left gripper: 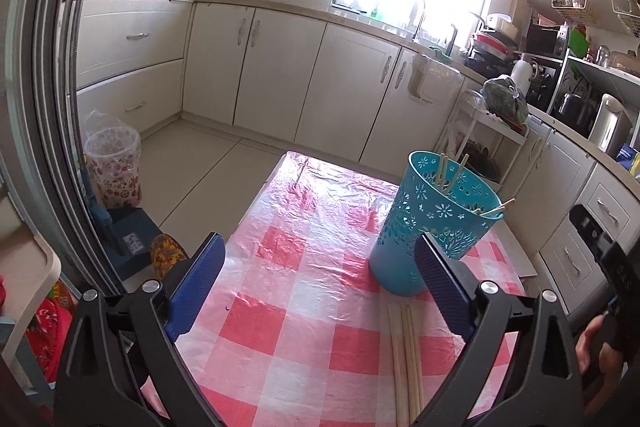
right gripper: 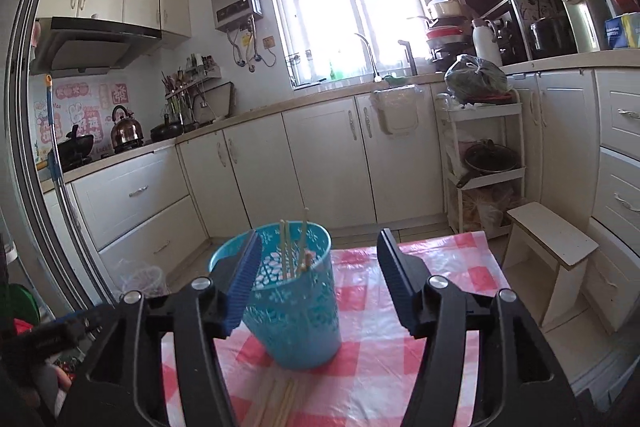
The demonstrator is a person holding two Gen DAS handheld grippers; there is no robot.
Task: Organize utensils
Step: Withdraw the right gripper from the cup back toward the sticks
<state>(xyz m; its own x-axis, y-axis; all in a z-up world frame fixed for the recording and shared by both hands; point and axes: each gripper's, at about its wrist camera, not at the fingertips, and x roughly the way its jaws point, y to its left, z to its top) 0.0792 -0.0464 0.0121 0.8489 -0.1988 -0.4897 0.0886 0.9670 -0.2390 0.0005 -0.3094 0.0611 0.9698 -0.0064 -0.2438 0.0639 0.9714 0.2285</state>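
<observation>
About 4 chopsticks [left gripper: 448, 173] stand in the cup [left gripper: 424, 227]; 3 more [left gripper: 406, 359] lie at its 6 o'clock on the worktop [left gripper: 304, 291]. Left gripper [left gripper: 320, 291] and right gripper [right gripper: 316, 283] jaws apart, empty.

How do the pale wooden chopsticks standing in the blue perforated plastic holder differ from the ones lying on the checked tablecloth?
The chopsticks in the blue perforated plastic holder stand tilted, spread apart, ends poking above the rim; the chopsticks on the red-and-white checked tablecloth lie flat, bunched side by side just in front of the holder. The first are sorted, the second not yet. Both sets look like the same pale wood.
</observation>
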